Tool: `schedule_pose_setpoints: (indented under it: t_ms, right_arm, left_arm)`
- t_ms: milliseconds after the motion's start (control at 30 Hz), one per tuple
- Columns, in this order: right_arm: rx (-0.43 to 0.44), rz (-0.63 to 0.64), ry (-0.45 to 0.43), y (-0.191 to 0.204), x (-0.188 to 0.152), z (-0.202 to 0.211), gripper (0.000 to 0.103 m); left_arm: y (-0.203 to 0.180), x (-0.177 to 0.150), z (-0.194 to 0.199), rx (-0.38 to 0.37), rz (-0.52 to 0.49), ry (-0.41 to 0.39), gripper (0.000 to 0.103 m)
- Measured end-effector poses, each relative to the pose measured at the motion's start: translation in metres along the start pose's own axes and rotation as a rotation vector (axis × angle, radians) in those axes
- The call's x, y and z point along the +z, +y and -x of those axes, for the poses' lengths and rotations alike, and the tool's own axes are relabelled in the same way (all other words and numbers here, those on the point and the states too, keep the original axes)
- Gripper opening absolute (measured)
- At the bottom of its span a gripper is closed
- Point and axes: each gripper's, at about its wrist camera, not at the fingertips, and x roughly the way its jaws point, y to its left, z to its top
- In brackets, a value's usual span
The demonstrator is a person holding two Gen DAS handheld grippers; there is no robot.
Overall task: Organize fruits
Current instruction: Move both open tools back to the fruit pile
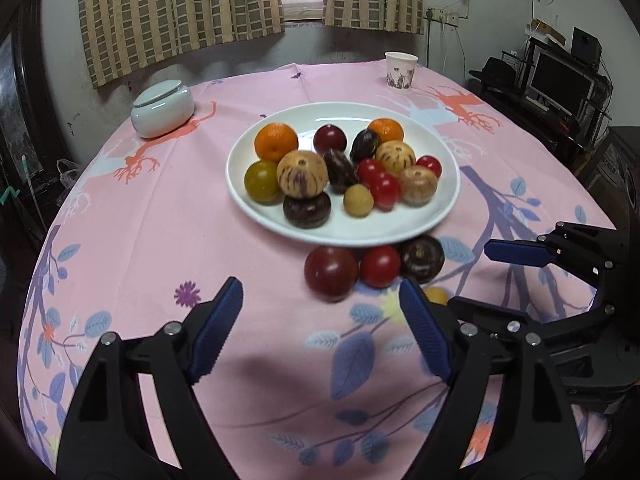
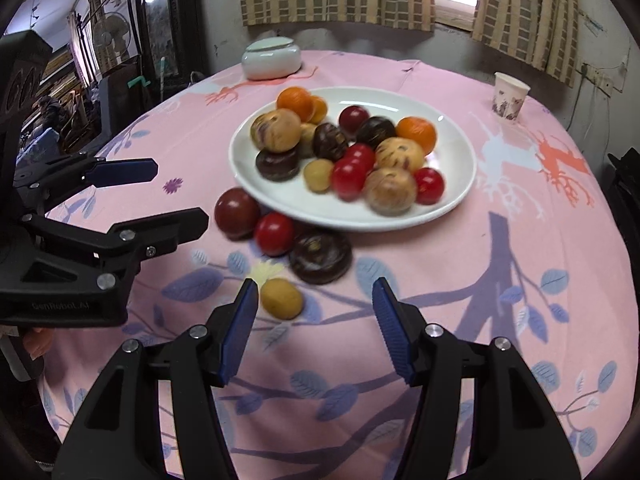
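Note:
A white plate [image 1: 344,232] [image 2: 360,216] in the middle of the pink tablecloth holds several fruits: oranges, red tomatoes, striped tan fruits and dark purple ones. In front of the plate, a dark red plum [image 1: 331,274] [image 2: 237,212], a red tomato [image 1: 380,266] [image 2: 275,234] and a dark purple fruit [image 1: 422,258] [image 2: 320,256] lie on the cloth. Closer in is a small yellow fruit [image 1: 436,295] [image 2: 281,298]. My left gripper [image 1: 320,292] [image 2: 181,192] stands open and empty, short of the plum. My right gripper [image 2: 315,292] [image 1: 468,276] is open, with the yellow fruit just inside its left fingertip, untouched.
A white lidded jar [image 1: 162,110] [image 2: 271,58] stands at the table's far left and a paper cup [image 1: 400,70] [image 2: 510,96] at the far right. Checked curtains hang on the wall behind. A desk with a monitor [image 1: 560,80] stands off to the right.

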Motion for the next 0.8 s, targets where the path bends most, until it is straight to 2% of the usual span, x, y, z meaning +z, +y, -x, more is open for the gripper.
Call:
schedule_pose_setpoints:
  t_ms: [133, 233, 333, 433, 567, 700, 800]
  right_arm:
    - [0.004, 0.021, 0.027, 0.012, -0.002, -0.010, 0.059]
    - [0.005, 0.035, 0.055, 0.017, -0.001, -0.020, 0.053]
    - [0.003, 0.035, 0.073, 0.018, 0.001, -0.029, 0.051]
    - [0.008, 0.036, 0.075, 0.018, 0.001, -0.034, 0.046]
    - [0.012, 0.050, 0.060, 0.018, 0.000, -0.036, 0.045]
    - [0.031, 0.019, 0.043, 0.010, -0.003, -0.031, 0.031]
    - [0.039, 0.018, 0.037, 0.007, -0.005, -0.026, 0.030]
  left_arm:
    - [0.009, -0.008, -0.005, -0.003, 0.021, 0.020, 0.083]
    - [0.019, -0.012, -0.008, -0.010, 0.048, 0.038, 0.083]
    - [0.026, -0.014, -0.010, -0.004, 0.057, 0.046, 0.084]
    - [0.030, -0.015, -0.010, -0.012, 0.071, 0.048, 0.084]
    - [0.032, -0.015, -0.014, -0.027, 0.086, 0.060, 0.084]
    - [0.028, -0.009, -0.021, -0.025, 0.069, 0.088, 0.084]
    - [0.024, 0.000, -0.027, 0.001, 0.047, 0.096, 0.084]
